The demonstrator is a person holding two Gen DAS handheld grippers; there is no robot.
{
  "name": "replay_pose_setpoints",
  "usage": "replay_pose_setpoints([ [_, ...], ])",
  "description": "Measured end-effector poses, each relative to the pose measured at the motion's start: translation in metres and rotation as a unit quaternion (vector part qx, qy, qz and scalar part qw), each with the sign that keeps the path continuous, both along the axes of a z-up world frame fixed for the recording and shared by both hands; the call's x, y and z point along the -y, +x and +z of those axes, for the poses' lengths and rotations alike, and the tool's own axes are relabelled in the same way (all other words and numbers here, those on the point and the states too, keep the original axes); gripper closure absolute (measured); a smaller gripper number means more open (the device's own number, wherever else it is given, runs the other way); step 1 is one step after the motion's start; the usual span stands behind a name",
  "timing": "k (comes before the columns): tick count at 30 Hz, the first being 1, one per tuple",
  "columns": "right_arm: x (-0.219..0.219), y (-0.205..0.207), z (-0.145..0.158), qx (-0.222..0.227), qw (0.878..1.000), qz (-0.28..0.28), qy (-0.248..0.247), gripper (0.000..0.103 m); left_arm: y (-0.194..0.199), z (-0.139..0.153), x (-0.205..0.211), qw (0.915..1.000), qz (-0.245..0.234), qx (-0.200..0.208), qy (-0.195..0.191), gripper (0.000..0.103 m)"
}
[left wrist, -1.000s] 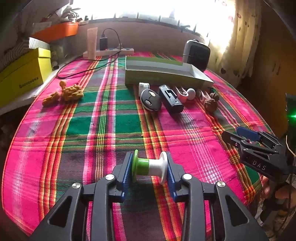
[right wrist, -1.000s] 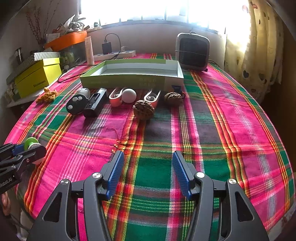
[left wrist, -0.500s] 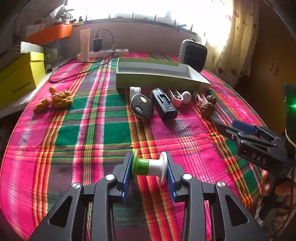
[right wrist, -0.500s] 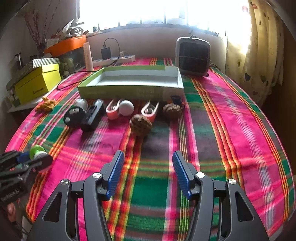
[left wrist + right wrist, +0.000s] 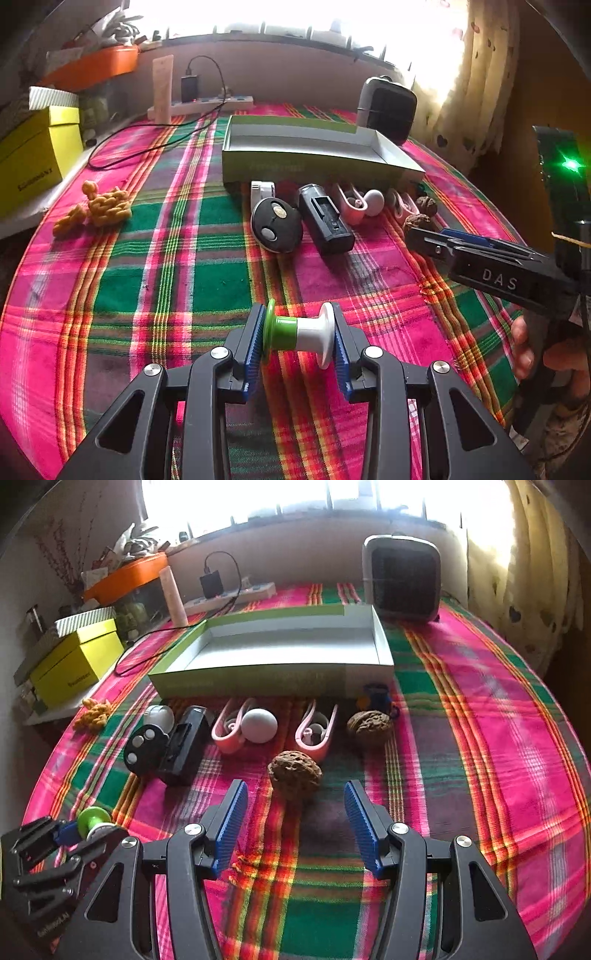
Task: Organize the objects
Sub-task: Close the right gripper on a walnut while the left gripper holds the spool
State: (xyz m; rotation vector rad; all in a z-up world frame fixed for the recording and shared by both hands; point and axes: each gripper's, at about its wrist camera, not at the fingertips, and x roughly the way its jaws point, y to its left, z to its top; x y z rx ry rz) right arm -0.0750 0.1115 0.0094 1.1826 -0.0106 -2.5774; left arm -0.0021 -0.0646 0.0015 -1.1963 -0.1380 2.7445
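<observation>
My left gripper (image 5: 297,336) is shut on a green-and-white spool (image 5: 299,331), held sideways above the plaid cloth; it also shows at the lower left of the right wrist view as the spool (image 5: 92,820). My right gripper (image 5: 295,812) is open, its blue pads just short of a brown walnut (image 5: 294,773). Beyond lie a second walnut (image 5: 369,725), two pink clips (image 5: 229,725) (image 5: 317,729), a white ball (image 5: 259,725), a black box (image 5: 183,746) and a black key fob (image 5: 144,749). Behind them stands an open green-and-white tray (image 5: 273,679), nothing in it.
A small dark fan (image 5: 404,579) stands behind the tray. A power strip with charger and cable (image 5: 229,590), a yellow box (image 5: 77,661) and an orange container (image 5: 125,578) line the far left. A yellow knitted toy (image 5: 105,206) lies at the left. A hand (image 5: 546,354) holds the right gripper's handle.
Both grippers have moved forward toward the row of objects. The right gripper has come close to the near walnut. The left keeps its grip on the spool.
</observation>
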Motion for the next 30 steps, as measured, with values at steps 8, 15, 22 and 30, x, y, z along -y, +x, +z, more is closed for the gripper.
replay_pose_setpoints([
  [8, 0.004, -0.01, 0.001, 0.004, 1.0, -0.007, 0.004, 0.048, -0.005, 0.0, 0.0, 1.0, -0.001, -0.001, 0.001, 0.072],
  [15, 0.005, -0.015, -0.001, 0.011, 1.0, -0.01, 0.004, 0.056, -0.007, -0.001, -0.001, 1.0, -0.002, -0.001, 0.0, 0.072],
  [22, 0.003, -0.016, -0.002, 0.015, 1.0, -0.017, 0.006, 0.065, -0.007, -0.001, 0.0, 1.0, -0.001, -0.001, 0.001, 0.072],
  [30, 0.002, -0.016, -0.001, 0.014, 1.0, -0.017, 0.003, 0.07, -0.007, -0.001, 0.0, 1.0, -0.001, 0.0, 0.001, 0.072],
])
